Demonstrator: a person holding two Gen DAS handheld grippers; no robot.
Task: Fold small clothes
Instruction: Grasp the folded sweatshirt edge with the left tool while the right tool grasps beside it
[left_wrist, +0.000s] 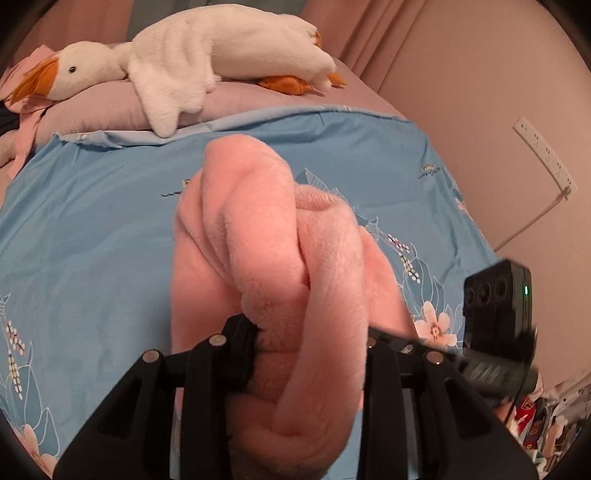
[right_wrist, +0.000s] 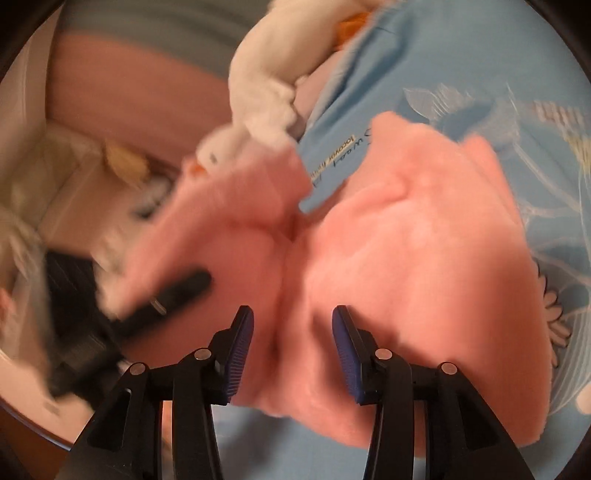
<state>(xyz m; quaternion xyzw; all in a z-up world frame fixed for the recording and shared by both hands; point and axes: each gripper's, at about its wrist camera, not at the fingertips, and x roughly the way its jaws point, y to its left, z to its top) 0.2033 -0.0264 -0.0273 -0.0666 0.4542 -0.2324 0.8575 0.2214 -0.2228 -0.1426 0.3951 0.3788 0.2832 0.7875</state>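
Observation:
A pink fleece garment (left_wrist: 269, 251) is bunched up in my left gripper (left_wrist: 306, 354), which is shut on it and holds it above the blue floral bedsheet (left_wrist: 92, 229); the fabric hides the fingertips. In the right wrist view the same garment (right_wrist: 406, 258) lies spread on the sheet (right_wrist: 424, 66). My right gripper (right_wrist: 293, 354) is open, its blue-padded fingers (right_wrist: 240, 354) just above the garment's near edge, holding nothing. The left gripper (right_wrist: 170, 295) shows blurred at the garment's left side. The right gripper's body (left_wrist: 498, 314) shows at the right of the left wrist view.
A white plush goose (left_wrist: 192, 62) lies on a pink pillow (left_wrist: 110, 107) at the head of the bed. A power strip (left_wrist: 546, 155) hangs on the pink wall at right. Clutter (left_wrist: 546, 417) lies off the bed's right edge.

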